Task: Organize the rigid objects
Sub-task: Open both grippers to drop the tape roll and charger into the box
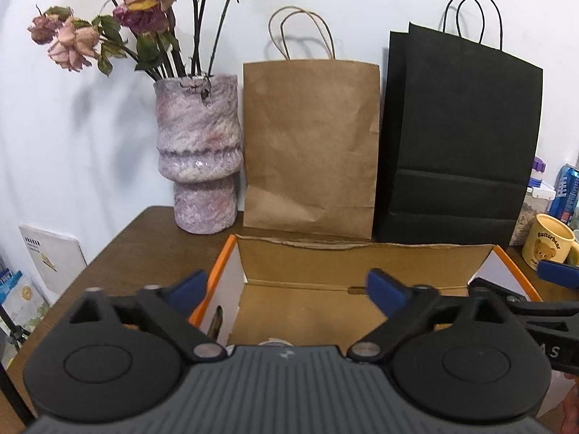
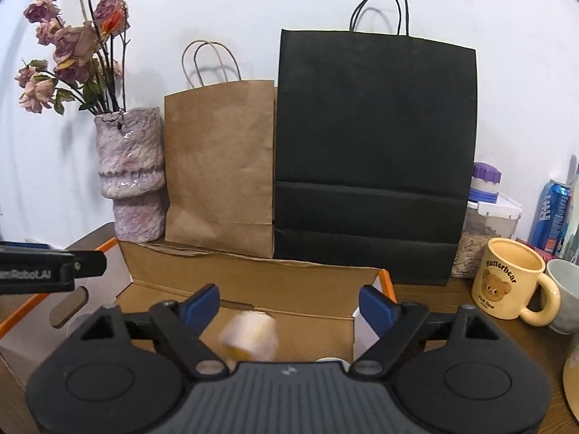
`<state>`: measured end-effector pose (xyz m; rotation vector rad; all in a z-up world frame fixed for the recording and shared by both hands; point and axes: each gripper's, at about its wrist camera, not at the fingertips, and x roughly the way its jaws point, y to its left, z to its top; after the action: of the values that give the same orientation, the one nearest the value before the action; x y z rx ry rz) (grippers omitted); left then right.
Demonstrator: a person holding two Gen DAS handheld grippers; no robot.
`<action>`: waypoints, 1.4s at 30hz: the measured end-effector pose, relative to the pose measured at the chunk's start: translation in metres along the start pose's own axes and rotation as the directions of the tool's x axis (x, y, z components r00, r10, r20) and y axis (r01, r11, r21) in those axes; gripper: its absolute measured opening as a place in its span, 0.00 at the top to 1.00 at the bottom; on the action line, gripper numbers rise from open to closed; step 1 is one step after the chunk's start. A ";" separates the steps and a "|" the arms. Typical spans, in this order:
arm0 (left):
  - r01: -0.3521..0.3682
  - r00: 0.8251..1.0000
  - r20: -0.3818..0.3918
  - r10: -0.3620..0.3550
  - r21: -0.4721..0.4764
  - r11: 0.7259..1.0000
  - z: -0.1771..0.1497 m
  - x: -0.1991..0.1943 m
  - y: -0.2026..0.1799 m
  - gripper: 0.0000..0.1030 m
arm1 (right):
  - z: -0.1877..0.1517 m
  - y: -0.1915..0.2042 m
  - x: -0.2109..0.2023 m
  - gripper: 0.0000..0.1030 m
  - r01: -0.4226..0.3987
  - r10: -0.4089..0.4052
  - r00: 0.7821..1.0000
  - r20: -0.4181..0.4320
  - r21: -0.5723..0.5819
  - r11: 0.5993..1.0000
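An open cardboard box (image 1: 296,253) with orange edges sits on the brown table; it also shows in the right wrist view (image 2: 253,271). My left gripper (image 1: 289,293) is open and empty above the box's left part. My right gripper (image 2: 289,305) is open above the box's right part. A blurred pale yellow and white object (image 2: 249,336) is in the box just below the right gripper's fingers, not held. The right gripper's blue-tipped arm (image 1: 521,296) shows at the right of the left wrist view. A yellow Butterbear mug (image 2: 510,282) stands right of the box.
Behind the box stand a mottled purple vase (image 1: 199,152) of dried roses, a brown paper bag (image 1: 311,144) and a black paper bag (image 1: 459,130). At the right are a jar with a purple lid (image 2: 485,213), a blue can (image 2: 552,213) and a pale cup (image 2: 566,293).
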<state>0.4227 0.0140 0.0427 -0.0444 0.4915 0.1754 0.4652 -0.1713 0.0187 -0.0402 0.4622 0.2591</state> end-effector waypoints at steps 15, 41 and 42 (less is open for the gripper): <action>-0.001 0.999 0.033 0.001 0.001 1.000 0.005 -0.020 0.003 0.00 | 0.002 0.001 -0.012 0.00 0.009 -0.009 1.000 -0.013 -0.012 1.000; 0.079 0.991 0.103 -0.083 0.034 0.996 -0.030 -0.130 0.013 0.00 | -0.029 0.001 -0.143 0.00 -0.009 0.015 0.998 0.057 -0.111 0.994; 0.077 0.992 0.100 -0.081 0.037 0.996 -0.032 -0.134 0.013 0.00 | -0.033 0.001 -0.147 0.00 -0.012 0.018 0.999 0.051 -0.115 0.993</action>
<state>0.2894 0.0034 0.0777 -0.0224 0.3902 0.0915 0.3235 -0.2083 0.0547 -0.1423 0.3952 0.3005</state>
